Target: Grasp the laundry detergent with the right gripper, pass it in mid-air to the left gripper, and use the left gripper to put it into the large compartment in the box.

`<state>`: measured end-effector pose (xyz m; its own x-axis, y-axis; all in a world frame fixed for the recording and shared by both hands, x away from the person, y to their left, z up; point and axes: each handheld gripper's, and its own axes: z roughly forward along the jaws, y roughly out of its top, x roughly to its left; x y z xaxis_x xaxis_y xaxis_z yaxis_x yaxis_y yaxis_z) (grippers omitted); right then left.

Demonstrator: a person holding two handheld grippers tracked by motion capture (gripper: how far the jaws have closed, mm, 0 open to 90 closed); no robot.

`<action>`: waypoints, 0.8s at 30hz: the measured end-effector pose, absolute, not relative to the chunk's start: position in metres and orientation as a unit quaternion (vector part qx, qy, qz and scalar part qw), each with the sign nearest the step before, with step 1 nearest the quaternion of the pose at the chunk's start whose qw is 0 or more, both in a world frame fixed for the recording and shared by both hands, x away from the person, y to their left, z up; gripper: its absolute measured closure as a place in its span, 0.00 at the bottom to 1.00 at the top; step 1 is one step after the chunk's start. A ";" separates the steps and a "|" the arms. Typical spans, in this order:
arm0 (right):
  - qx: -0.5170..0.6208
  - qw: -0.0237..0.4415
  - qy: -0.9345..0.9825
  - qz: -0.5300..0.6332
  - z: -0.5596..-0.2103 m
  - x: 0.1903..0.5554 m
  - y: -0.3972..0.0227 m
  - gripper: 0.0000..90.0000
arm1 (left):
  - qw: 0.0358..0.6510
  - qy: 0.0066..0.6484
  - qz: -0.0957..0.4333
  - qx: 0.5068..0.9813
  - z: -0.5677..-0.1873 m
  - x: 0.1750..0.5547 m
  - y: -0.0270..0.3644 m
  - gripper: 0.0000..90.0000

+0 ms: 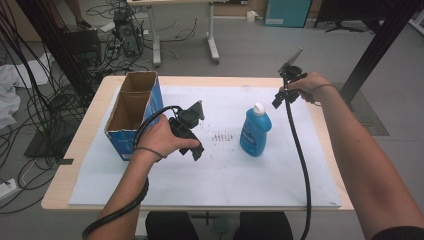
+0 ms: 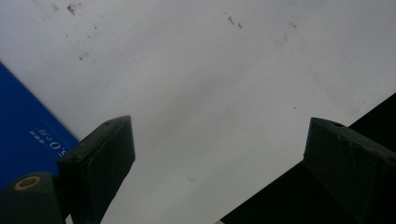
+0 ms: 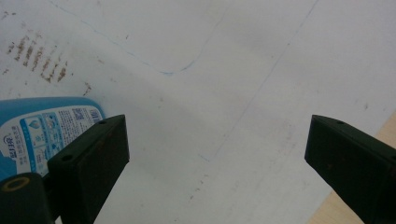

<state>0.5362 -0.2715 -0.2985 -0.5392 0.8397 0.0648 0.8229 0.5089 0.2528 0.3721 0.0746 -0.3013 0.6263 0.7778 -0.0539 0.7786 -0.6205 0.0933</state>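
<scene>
white sheet (image 1: 210, 175): blue bottle (image 1: 255, 131) stands just left of right hand-held gripper (image 1: 280, 98)

Our left forearm enters from the lower left of the high view and angles up toward the centre, the left hand (image 1: 160, 139) wrapped around the left gripper (image 1: 196, 150), which points down and to the right, its cable looping back along the arm. In the left gripper view its jaws stand wide apart, nothing between them. Our right arm runs from the lower right corner up to the upper right, where the right hand (image 1: 306, 85) grips the right gripper (image 1: 278, 100). Its jaws likewise gape wide, with nothing held.
</scene>
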 end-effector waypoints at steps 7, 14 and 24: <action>0.484 0.038 0.864 0.129 -0.298 0.528 -0.284 0.07 | 0.053 0.435 -0.002 0.899 -0.302 0.372 0.075 0.10; 0.491 0.031 0.860 0.133 -0.302 0.518 -0.294 0.07 | 0.051 0.436 -0.005 0.899 -0.302 0.373 0.076 0.10; 0.500 0.031 0.855 0.133 -0.307 0.507 -0.308 0.07 | 0.052 0.441 -0.003 0.896 -0.301 0.373 0.080 0.10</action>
<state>0.5069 -0.3080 -0.3065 -0.4989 0.8630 0.0796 0.8464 0.4655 0.2587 0.3733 0.0798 -0.3010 0.6113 0.7898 -0.0502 0.7903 -0.6060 0.0905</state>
